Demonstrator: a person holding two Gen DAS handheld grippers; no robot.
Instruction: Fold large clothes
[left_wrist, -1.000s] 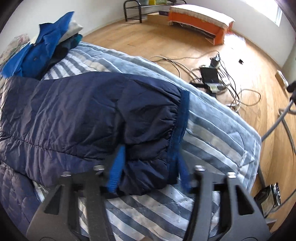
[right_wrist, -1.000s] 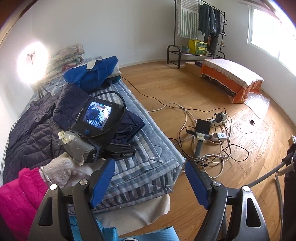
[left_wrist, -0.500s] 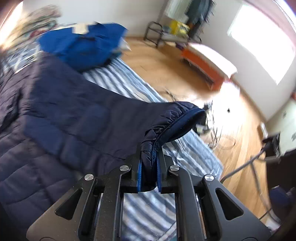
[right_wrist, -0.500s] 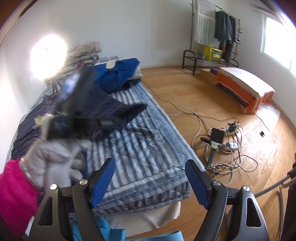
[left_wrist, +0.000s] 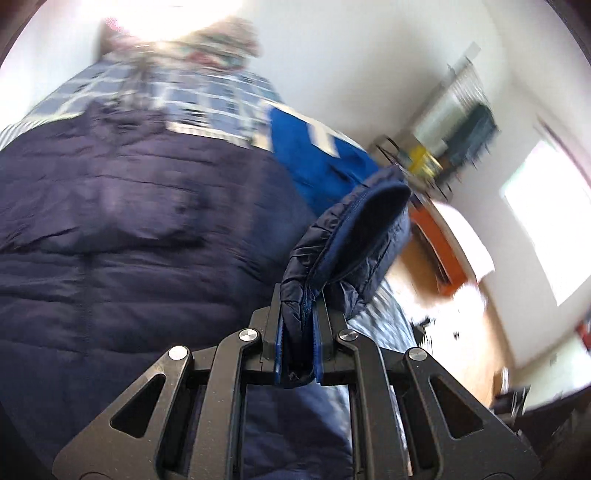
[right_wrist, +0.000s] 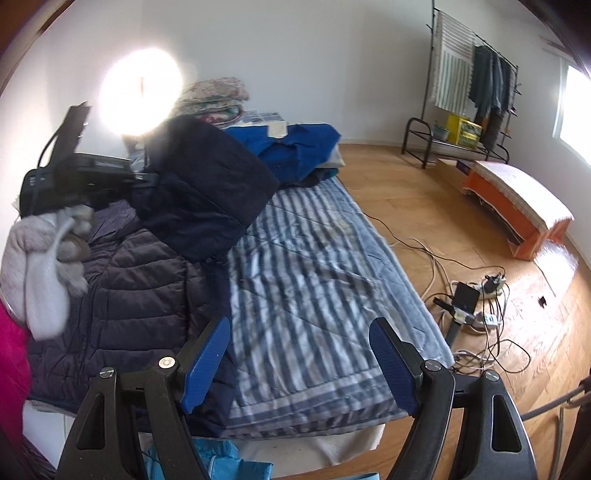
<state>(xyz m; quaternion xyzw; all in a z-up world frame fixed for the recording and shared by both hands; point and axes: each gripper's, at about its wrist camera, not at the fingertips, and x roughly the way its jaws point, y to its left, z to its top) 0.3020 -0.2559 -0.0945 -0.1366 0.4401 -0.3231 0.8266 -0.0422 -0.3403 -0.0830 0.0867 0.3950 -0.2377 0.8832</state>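
A dark navy quilted jacket (right_wrist: 133, 295) lies spread on the left side of a striped bed (right_wrist: 314, 280). My left gripper (left_wrist: 298, 336) is shut on the jacket's sleeve cuff (left_wrist: 354, 229) and holds it lifted above the jacket body (left_wrist: 122, 236). In the right wrist view the raised sleeve (right_wrist: 207, 184) hangs over the jacket from the left gripper (right_wrist: 144, 179), held by a gloved hand (right_wrist: 48, 258). My right gripper (right_wrist: 301, 363) is open and empty above the bed's near end.
A bright blue garment (right_wrist: 291, 147) and folded floral bedding (right_wrist: 214, 99) lie at the bed's far end. Cables and a power strip (right_wrist: 469, 299) lie on the wooden floor at right. An orange bench (right_wrist: 517, 199) and a clothes rack (right_wrist: 469, 88) stand beyond.
My left gripper closed on the sleeve cuff, then lifted it up and carried it back over the jacket body. My right gripper stayed open and shifted little.
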